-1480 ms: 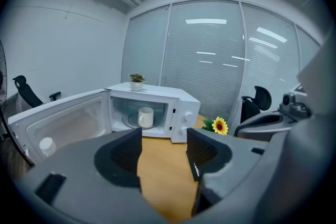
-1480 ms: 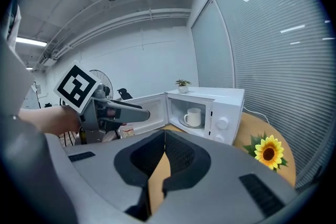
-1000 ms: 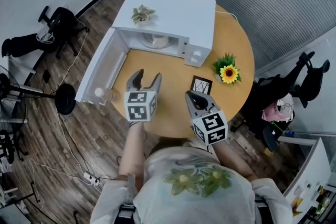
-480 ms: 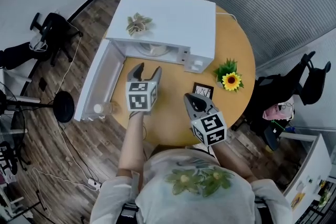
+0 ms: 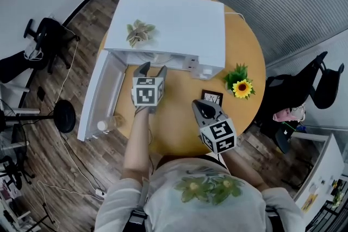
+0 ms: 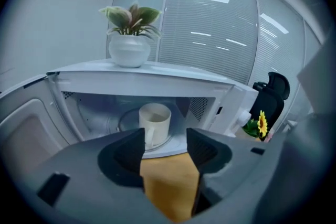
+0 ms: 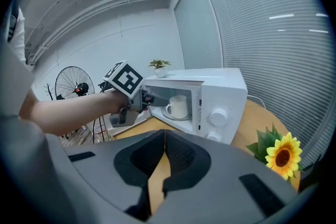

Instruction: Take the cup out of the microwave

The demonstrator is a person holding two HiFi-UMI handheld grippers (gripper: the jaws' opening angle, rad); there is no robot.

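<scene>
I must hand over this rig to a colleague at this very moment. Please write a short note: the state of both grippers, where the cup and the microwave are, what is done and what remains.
Left gripper: jaws apart, empty, just in front of the microwave opening, aimed at the cup.
Right gripper: jaws together, empty, held back over the table.
Cup: upright inside the microwave, not touched by either gripper.
Done: the door is swung fully open.
Left: reach in with the left gripper, close on the cup, lift it out onto the table.
</scene>
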